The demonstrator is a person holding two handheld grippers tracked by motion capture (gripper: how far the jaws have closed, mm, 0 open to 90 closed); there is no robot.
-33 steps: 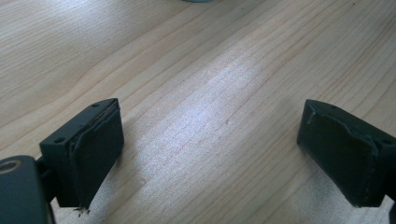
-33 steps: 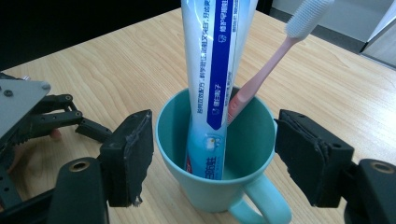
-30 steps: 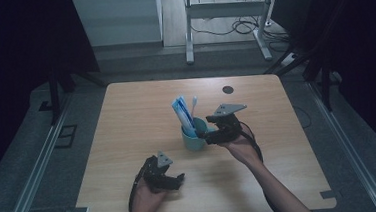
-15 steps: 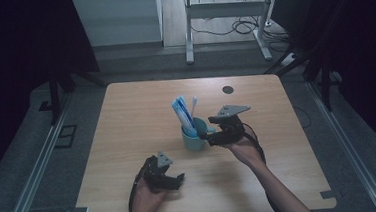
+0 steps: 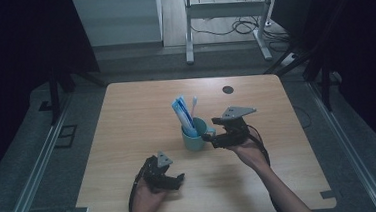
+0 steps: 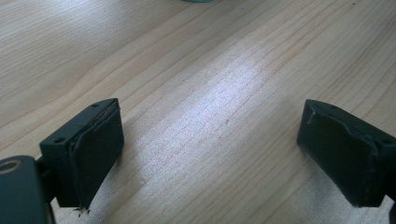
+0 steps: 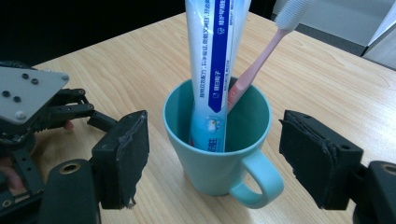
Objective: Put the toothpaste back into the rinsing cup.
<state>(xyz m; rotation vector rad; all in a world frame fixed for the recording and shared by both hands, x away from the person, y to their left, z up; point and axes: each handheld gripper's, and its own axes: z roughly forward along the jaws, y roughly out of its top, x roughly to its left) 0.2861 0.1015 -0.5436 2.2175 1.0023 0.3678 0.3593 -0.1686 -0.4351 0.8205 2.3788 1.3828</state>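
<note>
Teal mug [image 5: 194,138] stands upright near the middle of the wooden table [image 5: 126,115], a bit toward the person's side. Handle points toward the right gripper, seen in the right gripper view as a loop at the lower right of the mug [image 7: 219,154]. Inside the mug: a white and blue toothpaste tube [image 7: 215,70], standing almost upright and leaning on the rim, and a pink toothbrush [image 7: 261,56] tilted to the right, white head up top. In the high view the tube [image 5: 182,115] leans left and the toothbrush [image 5: 194,105] sticks up just beside it. Right gripper [image 5: 212,137] is held at mug height just right of the mug, jaws spread wide; in its own view the right gripper [image 7: 219,163] has one jaw on each side of the mug, both clear of it, nothing gripped, handle between mug body and the right-hand jaw. Left gripper [image 5: 173,179] sits low near the table's front edge, well apart from the mug, held in the person's left hand [image 5: 144,196]. Its own view shows the left gripper [image 6: 210,154] with jaws wide apart over bare wood, holding nothing, pads close to the surface. Small dark round spot [image 5: 228,89] on the table's far right part.
</note>
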